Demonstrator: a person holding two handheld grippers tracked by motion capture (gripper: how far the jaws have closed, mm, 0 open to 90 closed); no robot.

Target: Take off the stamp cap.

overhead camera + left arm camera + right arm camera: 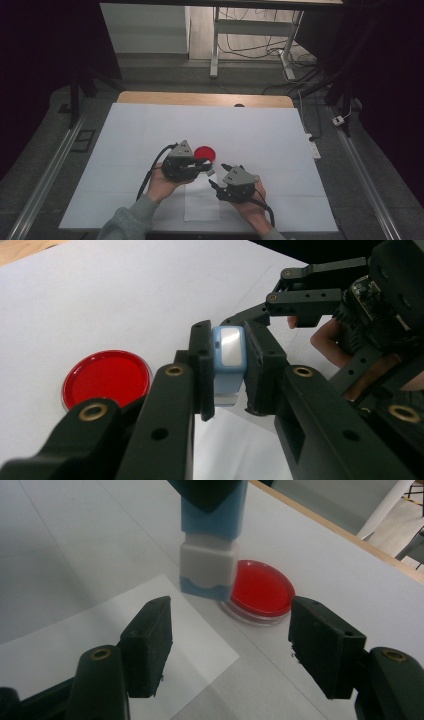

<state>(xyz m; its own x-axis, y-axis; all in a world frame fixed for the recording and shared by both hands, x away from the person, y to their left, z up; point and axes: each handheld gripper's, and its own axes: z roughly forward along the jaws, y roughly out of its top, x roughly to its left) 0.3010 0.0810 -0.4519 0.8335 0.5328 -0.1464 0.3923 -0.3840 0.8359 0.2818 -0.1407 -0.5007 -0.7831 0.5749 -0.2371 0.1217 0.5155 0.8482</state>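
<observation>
My left gripper (207,167) (228,336) is shut on a small light-blue block with a white end (230,371) (210,555), held a little above the table. In the right gripper view the white end points down, just in front of a red round dish (204,153) (106,377) (261,591) that lies on the white table cover. My right gripper (216,176) (231,647) stands open close by, its jaws aimed at the block with nothing between them. Its fingers (305,302) show beyond the block in the left gripper view.
A loose white sheet of paper (201,204) (75,635) lies near the front edge under the grippers. The white cover (150,130) spans the table, with a wooden edge (200,98) at the back. Desk legs and cables (250,45) stand on the floor behind.
</observation>
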